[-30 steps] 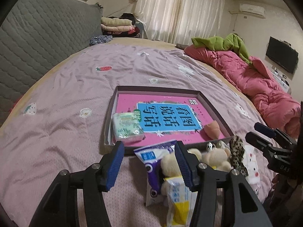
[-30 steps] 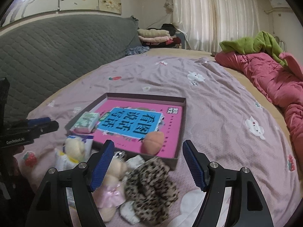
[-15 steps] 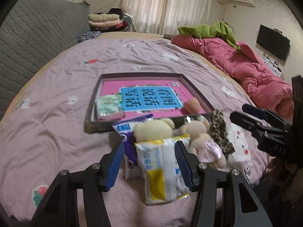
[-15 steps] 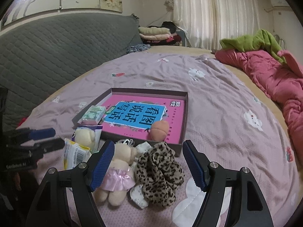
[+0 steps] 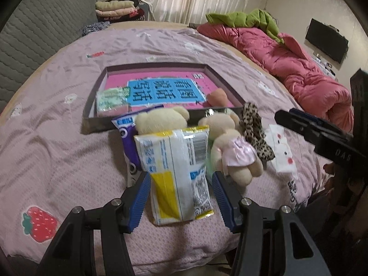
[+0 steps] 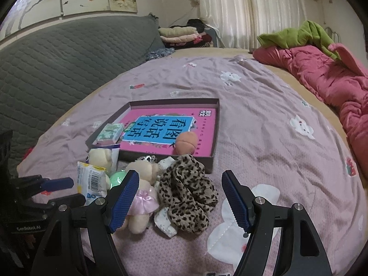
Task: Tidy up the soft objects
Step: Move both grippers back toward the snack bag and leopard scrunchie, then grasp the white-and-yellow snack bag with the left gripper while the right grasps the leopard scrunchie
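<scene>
Left gripper (image 5: 181,197) now straddles tissue pack (image 5: 174,172), jaws parted, ungripped. Right gripper (image 6: 180,197) wide, empty. Next: clench, lift to box (image 5: 92,117).

A bed (image 6: 264,124) under a mauve cartoon-print sheet carries a shallow dark tray (image 6: 215,138) near its middle. At the tray's 6 o'clock lie two teddy bears (image 5: 230,147), a leopard-print cloth (image 6: 186,191) and tissue packs (image 5: 177,172). A pink quilt (image 6: 326,80) sits at 2 o'clock.

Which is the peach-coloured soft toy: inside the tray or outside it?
Inside: the peach toy sits on the pink book, within the tray walls.
</scene>
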`<state>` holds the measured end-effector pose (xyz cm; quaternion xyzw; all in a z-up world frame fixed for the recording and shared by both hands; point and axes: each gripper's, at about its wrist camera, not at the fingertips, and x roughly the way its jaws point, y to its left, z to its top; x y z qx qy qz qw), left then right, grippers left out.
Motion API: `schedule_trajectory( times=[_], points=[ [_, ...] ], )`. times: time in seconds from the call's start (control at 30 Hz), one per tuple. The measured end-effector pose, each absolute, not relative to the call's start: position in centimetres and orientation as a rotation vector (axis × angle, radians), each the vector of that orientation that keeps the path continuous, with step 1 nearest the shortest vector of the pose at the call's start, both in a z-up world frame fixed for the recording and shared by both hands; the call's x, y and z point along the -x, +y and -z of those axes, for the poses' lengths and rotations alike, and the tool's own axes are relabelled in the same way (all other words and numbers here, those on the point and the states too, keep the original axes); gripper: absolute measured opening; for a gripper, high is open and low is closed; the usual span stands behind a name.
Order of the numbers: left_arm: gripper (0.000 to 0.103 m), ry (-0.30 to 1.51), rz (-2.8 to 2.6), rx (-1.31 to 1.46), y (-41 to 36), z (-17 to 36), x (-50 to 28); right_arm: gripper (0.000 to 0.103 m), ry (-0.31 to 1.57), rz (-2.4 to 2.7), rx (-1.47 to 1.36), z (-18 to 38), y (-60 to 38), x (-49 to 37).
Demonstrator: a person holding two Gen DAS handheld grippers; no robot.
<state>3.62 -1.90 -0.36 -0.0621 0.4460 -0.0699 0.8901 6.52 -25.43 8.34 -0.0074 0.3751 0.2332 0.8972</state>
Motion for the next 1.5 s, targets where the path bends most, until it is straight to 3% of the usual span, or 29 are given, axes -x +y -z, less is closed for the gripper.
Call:
schedule_trajectory(
  times=[0.87, 1.03, 1.1, 1.2, 1.5],
  points=[
    [0.055, 0.961, 0.122, 0.142, -1.7, 2.6, -4.9, 0.076, 0.955, -0.447, 0.023, -2.5, -24.0, -11.7],
    [0.055, 0.964, 0.128, 0.138, -1.9, 2.9, -5.1, 0.063, 0.976, -0.455, -0.014, -1.9, -24.3, -12.1],
    [0.055, 0.967, 0.126, 0.140, -2.0, 3.1, -5.2, 0.053, 0.979, -0.458, -0.017, -1.8, -24.2, -12.2],
    [0.055, 0.973, 0.127, 0.160, -2.0, 3.3, -5.4, 0.049, 0.972, -0.461, -0.002, -1.8, -24.0, -12.1],
    [0.057, 1.009, 0.121, 0.217, -1.7, 4.3, -6.1, 0.047, 0.981, -0.456, 0.004, -1.6, -23.7, -12.1]
  ],
)
